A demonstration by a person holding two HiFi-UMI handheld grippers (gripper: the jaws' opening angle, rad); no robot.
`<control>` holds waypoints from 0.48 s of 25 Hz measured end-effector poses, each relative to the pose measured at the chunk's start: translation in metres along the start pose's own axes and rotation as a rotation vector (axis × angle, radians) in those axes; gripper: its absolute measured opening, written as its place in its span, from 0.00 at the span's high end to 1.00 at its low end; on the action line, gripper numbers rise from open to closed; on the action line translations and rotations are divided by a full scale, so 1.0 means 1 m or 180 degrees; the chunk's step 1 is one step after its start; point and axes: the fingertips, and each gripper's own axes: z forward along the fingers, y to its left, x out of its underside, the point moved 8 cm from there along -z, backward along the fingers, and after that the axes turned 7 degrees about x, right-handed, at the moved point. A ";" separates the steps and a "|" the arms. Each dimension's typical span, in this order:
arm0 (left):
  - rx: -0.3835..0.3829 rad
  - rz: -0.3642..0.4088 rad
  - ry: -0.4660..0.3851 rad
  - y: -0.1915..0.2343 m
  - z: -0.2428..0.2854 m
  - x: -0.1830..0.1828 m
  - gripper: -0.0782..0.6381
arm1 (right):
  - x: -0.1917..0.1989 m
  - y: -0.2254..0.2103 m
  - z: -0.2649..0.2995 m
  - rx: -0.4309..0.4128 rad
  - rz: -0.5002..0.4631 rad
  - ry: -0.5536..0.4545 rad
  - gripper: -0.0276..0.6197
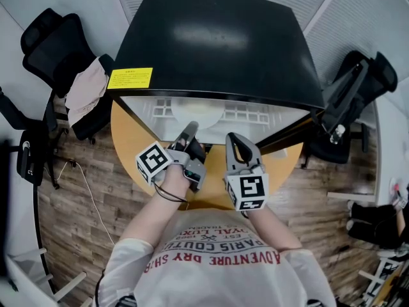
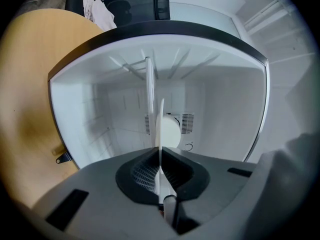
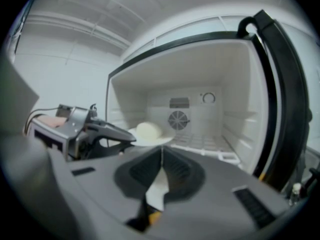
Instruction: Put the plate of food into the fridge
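A white plate [image 3: 152,140] carrying a pale bun [image 3: 148,130] is held level at the mouth of the open fridge [image 3: 200,114]. My left gripper [image 2: 160,151] is shut on the plate's near rim; in its own view the plate [image 2: 160,126] appears edge-on, with the bun [image 2: 170,133] beside it. From the head view the plate [image 1: 195,115] lies just under the fridge's black top [image 1: 217,43], with the left gripper [image 1: 190,130] behind it. My right gripper [image 3: 161,153] is shut with nothing in it, to the right of the plate [image 1: 231,139].
The fridge stands on a round wooden table [image 1: 131,139]. Its black door edge [image 3: 282,89] is close on my right. Office chairs [image 1: 48,40] stand at both sides, one draped with cloth [image 1: 86,88]. A yellow label [image 1: 130,78] sits on the fridge top.
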 end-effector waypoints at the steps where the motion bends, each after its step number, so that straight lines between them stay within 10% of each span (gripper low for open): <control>1: -0.0005 -0.0004 0.0007 -0.001 0.002 0.000 0.84 | 0.001 0.000 0.000 0.0002 0.0000 -0.0002 0.91; 12: -0.0009 -0.0044 -0.0020 -0.001 0.013 -0.005 0.83 | 0.005 0.001 -0.004 0.0015 0.0021 0.0033 0.91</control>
